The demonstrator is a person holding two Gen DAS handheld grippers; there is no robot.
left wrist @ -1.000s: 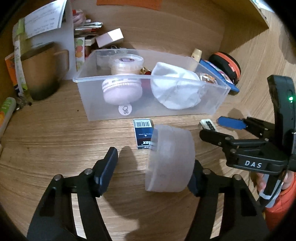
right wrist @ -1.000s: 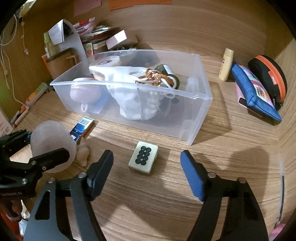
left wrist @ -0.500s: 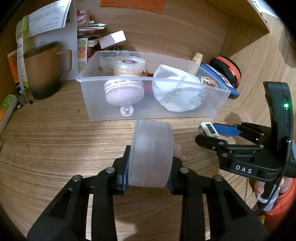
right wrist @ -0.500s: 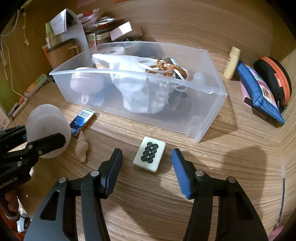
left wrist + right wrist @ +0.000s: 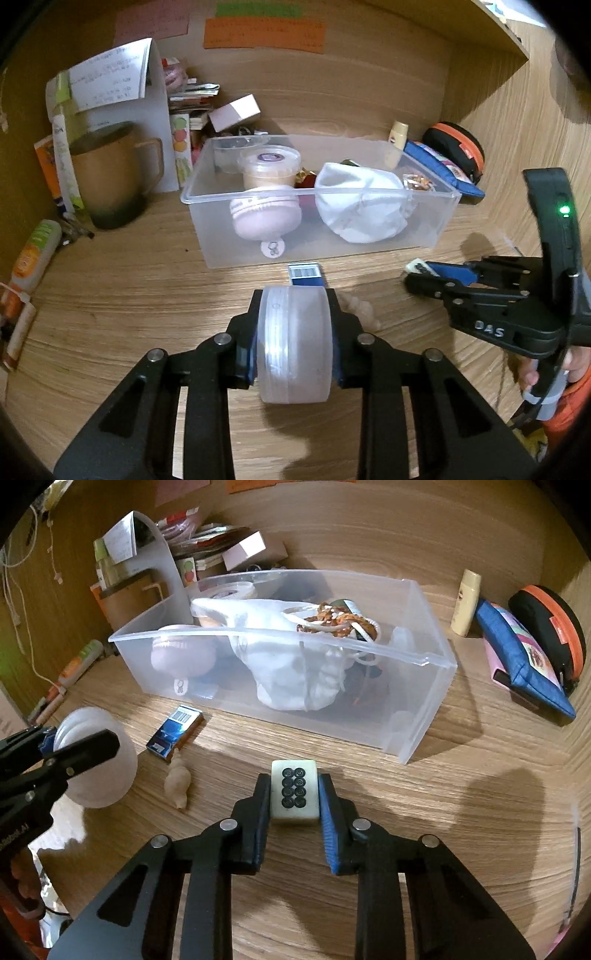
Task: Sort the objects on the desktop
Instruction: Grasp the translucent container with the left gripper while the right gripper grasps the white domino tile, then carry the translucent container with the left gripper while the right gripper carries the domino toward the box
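Note:
My left gripper point(image 5: 294, 325) is shut on a frosted round plastic jar point(image 5: 294, 343), held in front of the clear storage bin point(image 5: 436, 236); the jar also shows in the right wrist view point(image 5: 98, 760). My right gripper point(image 5: 294, 794) is shut on a white mahjong tile point(image 5: 294, 794) with black circles, on the wooden desk in front of the bin point(image 5: 417, 738). A blue card pack point(image 5: 174, 730) and a small beige shell point(image 5: 178, 780) lie on the desk between the grippers. The bin holds a white cloth point(image 5: 360, 206), a pink round case point(image 5: 264, 218) and a lidded cup point(image 5: 269, 168).
A brown mug point(image 5: 107, 177) and a paper stand point(image 5: 110, 74) are at the back left. A blue pouch point(image 5: 524, 664), an orange-and-black round case point(image 5: 550, 627) and a small beige bottle point(image 5: 466, 602) lie right of the bin. Tubes point(image 5: 33, 251) lie along the left edge.
Both grippers closed: the left onto the frosted jar, the right onto the mahjong tile. The left gripper drew back slightly from the bin with the jar.

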